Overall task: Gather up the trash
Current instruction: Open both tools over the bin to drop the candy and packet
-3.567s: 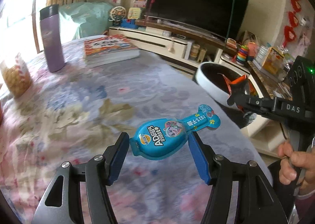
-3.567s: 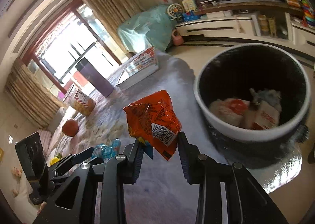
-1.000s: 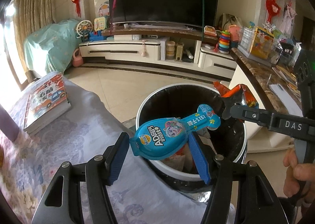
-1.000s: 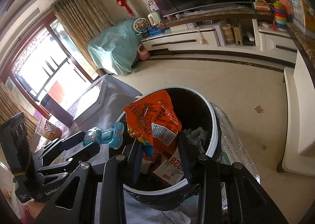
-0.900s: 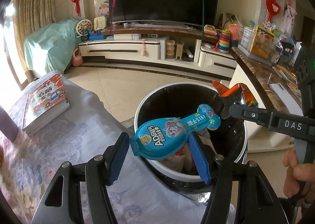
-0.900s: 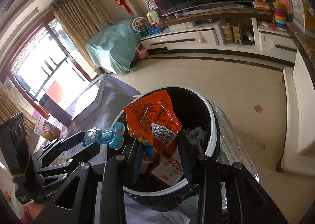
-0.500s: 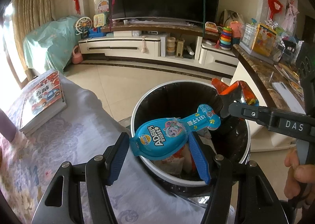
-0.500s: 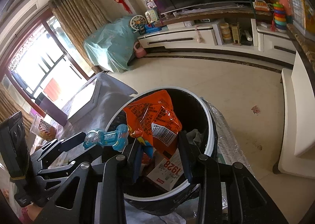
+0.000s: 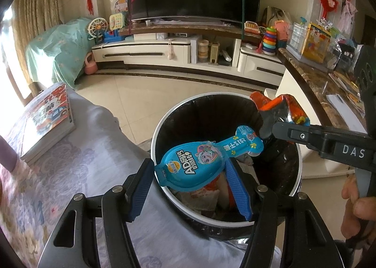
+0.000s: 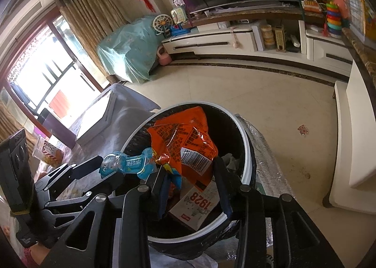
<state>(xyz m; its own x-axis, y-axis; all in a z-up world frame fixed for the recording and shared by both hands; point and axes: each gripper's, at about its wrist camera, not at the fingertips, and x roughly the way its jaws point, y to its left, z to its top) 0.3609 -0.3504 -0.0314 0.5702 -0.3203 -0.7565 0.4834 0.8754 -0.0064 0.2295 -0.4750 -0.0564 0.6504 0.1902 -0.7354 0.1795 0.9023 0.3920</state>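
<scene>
Bin (image 9: pixel 157 150) contents mostly hidden behind blue wrapper (image 9: pixel 199 162) and orange packet (image 10: pixel 183 141). Carton (image 10: pixel 199 206) partly covered; only "1928" legible. Purple bottle (image 9: pixel 7 152) cut off at left edge.

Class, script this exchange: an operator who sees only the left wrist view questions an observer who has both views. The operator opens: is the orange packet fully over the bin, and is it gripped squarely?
Observer: Yes. In the right wrist view the orange packet sits between the right gripper fingers, above the opening of the trash bin.
Operator: What lies beneath it?
Observer: A white box printed 1928, lying inside the bin.
Operator: Any litter on the floor?
Observer: A small pink scrap, perhaps a sticker, lies on the tiles beyond the bin.
</scene>
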